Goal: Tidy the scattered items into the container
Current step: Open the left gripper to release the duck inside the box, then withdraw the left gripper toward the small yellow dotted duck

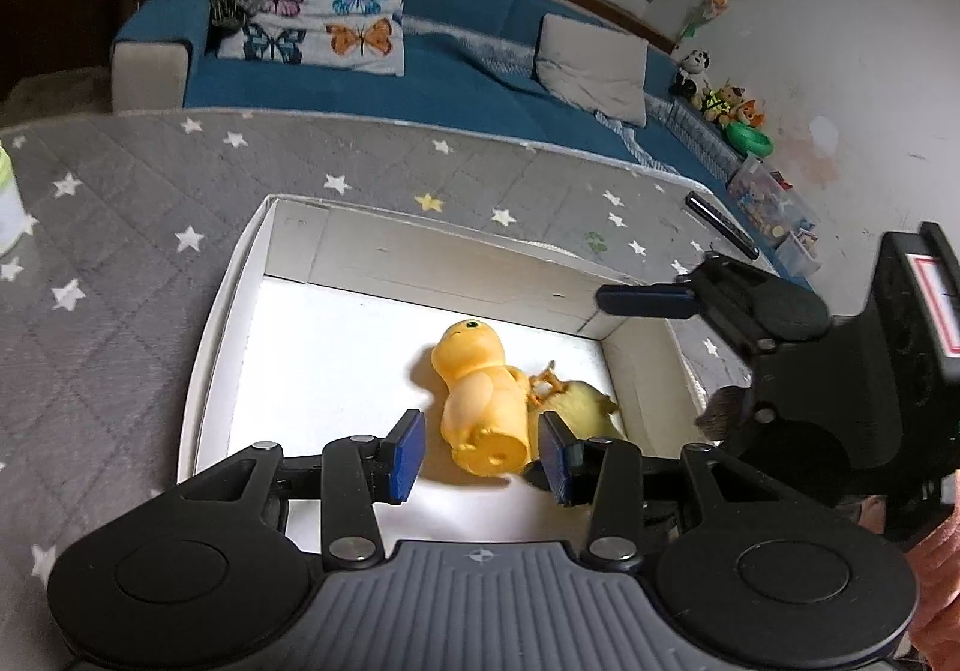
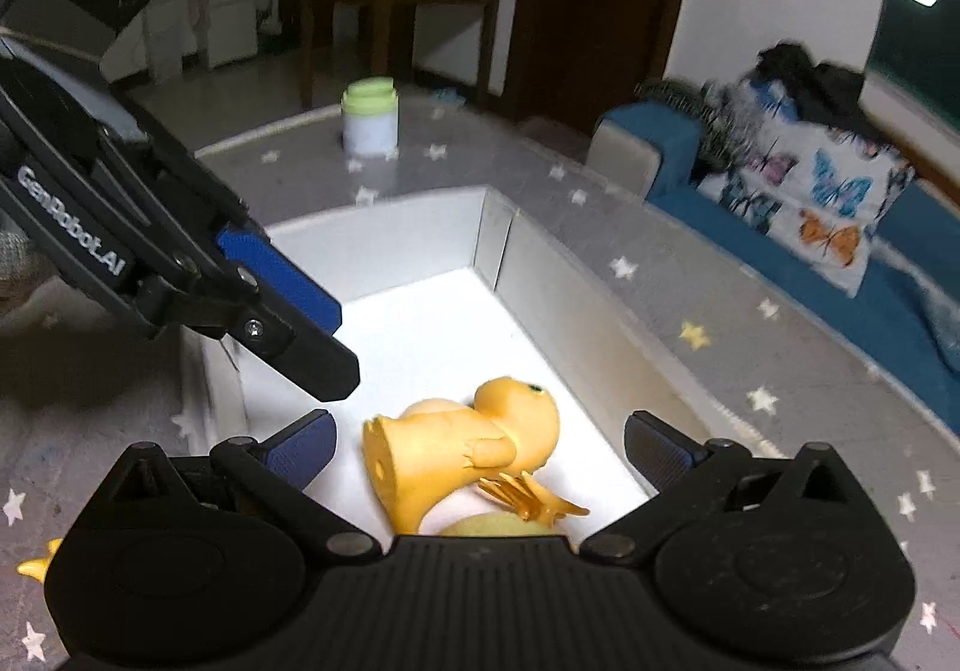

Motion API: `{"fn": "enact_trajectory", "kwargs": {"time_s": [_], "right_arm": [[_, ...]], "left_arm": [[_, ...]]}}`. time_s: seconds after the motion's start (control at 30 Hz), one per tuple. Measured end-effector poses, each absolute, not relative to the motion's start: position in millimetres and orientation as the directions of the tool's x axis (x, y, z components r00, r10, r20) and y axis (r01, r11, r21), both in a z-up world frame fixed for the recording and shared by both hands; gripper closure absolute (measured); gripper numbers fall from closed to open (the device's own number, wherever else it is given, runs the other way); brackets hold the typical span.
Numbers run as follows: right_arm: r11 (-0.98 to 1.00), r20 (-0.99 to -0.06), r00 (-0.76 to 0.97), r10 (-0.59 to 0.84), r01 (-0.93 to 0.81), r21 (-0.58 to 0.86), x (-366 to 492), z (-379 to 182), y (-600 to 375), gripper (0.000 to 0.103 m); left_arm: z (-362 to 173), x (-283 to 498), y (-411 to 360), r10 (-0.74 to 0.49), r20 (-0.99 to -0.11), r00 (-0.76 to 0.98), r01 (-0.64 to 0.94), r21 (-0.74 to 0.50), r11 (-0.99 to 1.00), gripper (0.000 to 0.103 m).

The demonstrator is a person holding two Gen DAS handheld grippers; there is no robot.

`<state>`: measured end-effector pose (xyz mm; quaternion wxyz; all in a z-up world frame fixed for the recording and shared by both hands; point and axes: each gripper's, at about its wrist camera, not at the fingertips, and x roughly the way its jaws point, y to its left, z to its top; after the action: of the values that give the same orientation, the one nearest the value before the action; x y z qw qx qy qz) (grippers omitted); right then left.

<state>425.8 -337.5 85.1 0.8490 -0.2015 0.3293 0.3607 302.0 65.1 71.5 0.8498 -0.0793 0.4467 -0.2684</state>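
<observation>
Right wrist view showed two yellow toys in one white box; both grippers gaped, holding nothing; "GenRobot.AI" marked the left gripper.

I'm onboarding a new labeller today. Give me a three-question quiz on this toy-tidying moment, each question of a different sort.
1. True or false: the orange dinosaur toy lies on its side inside the white box.
2. Multiple choice: the right tongs are A) clamped on the toy, B) open, holding nothing, C) out of sight.
3. Fill in: the green-lidded jar stands on the ____ mat, outside the box.

Key: 1 true; 2 B; 3 star-patterned grey.
</observation>
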Motion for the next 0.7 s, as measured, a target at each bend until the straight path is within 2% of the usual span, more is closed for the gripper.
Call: {"fn": "enact_trajectory", "kwargs": {"time_s": [0.37,0.7], "right_arm": [[0.709,-0.543,0.645,0.537,-0.694,-0.123,329,109,-358,0.0],[0.709,-0.53,0.606,0.594,-0.705,-0.011,255,86,-358,0.0]], "left_arm": [[87,222,66,-0.509,-0.672,0.538,0.406,-0.323,0.855,0.059],[69,152,74,-0.478,-0.663,0.576,0.385,-0.296,0.874,0.059]]}}
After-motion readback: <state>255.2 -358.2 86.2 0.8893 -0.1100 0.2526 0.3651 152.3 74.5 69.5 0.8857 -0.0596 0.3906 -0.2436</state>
